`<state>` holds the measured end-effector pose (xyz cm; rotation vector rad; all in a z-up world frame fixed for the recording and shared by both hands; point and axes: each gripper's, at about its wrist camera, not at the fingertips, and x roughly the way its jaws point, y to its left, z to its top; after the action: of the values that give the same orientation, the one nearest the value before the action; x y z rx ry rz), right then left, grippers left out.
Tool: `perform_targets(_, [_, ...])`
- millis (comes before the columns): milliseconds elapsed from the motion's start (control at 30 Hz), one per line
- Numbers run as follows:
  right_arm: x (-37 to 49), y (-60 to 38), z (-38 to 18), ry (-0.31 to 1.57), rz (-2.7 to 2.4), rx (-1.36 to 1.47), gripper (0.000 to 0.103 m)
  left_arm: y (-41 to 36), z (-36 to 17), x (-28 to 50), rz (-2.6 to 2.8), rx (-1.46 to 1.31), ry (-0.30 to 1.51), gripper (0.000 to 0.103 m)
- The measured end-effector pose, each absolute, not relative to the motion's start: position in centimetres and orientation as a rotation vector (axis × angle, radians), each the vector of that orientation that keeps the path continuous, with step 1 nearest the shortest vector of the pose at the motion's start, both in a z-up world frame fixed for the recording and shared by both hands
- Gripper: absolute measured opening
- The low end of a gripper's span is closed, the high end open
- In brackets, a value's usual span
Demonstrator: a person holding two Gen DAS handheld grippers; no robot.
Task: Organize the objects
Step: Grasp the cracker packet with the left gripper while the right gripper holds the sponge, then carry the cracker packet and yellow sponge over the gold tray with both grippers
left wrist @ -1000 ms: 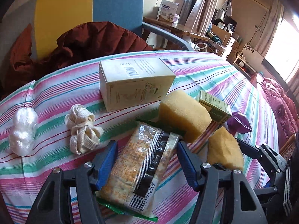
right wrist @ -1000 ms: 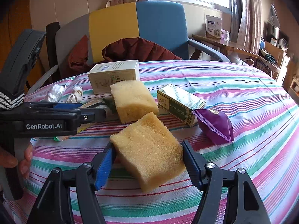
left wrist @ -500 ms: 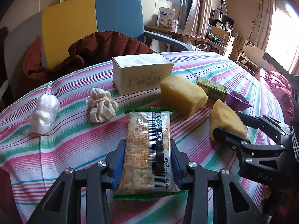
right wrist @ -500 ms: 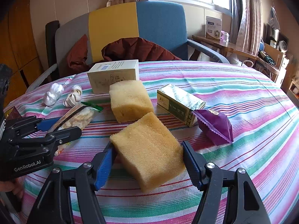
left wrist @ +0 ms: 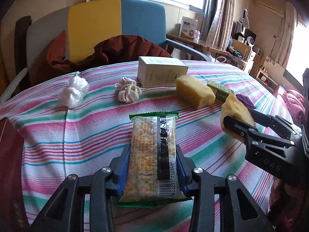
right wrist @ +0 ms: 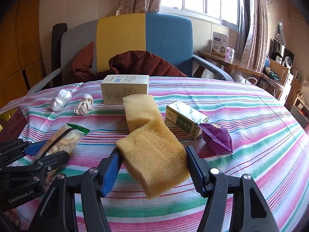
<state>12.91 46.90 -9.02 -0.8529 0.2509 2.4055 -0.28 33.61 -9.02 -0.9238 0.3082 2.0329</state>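
My left gripper (left wrist: 152, 166) is closed on a cracker packet (left wrist: 152, 154), its blue pads pressed against both long sides, the barcode end nearest me and the green crimped end pointing away over the striped tablecloth (left wrist: 87, 147). From the right wrist view the packet looks raised off the cloth, though I cannot tell by how much. My right gripper (right wrist: 152, 166) grips a yellow sponge (right wrist: 154, 156) across its width; both pads touch it, the jaws stand fairly wide apart, and the block sits tilted between them, one corner drooping toward me.

Just beyond that, a second sponge (right wrist: 140, 110) lies on the cloth, and in the right wrist view the held one overlaps its near edge. To its right lies a green and gold carton (right wrist: 185, 120), with a purple sachet (right wrist: 217, 138) at its near end, touching or almost so. Behind the second sponge stands a pale box (right wrist: 125, 89). Left of the box lie a knotted cream cord (left wrist: 128, 92) and, further left, a bundle of clear plastic (left wrist: 74, 91), each apart from its neighbours. At the far left edge sits a dark red box (right wrist: 11, 121). Past the table stands an armchair (right wrist: 144, 38) in grey, yellow and blue, with a rust-brown jacket (right wrist: 143, 63) heaped on its seat.
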Motion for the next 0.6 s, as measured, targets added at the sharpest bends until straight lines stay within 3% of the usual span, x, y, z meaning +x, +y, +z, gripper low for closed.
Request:
perform_targets(233, [13.3,44.8,-9.2,0.277,2.437,-0.859,0.065,30.2,-8.0,0.3,2.063,-0.958,0.171,0.042])
perform_targets(600, [12.4,41.8,-9.5,0.147,2.477,-0.908,0.065,23.4,-5.2,1.6,2.11,-0.913,0.086,0.042])
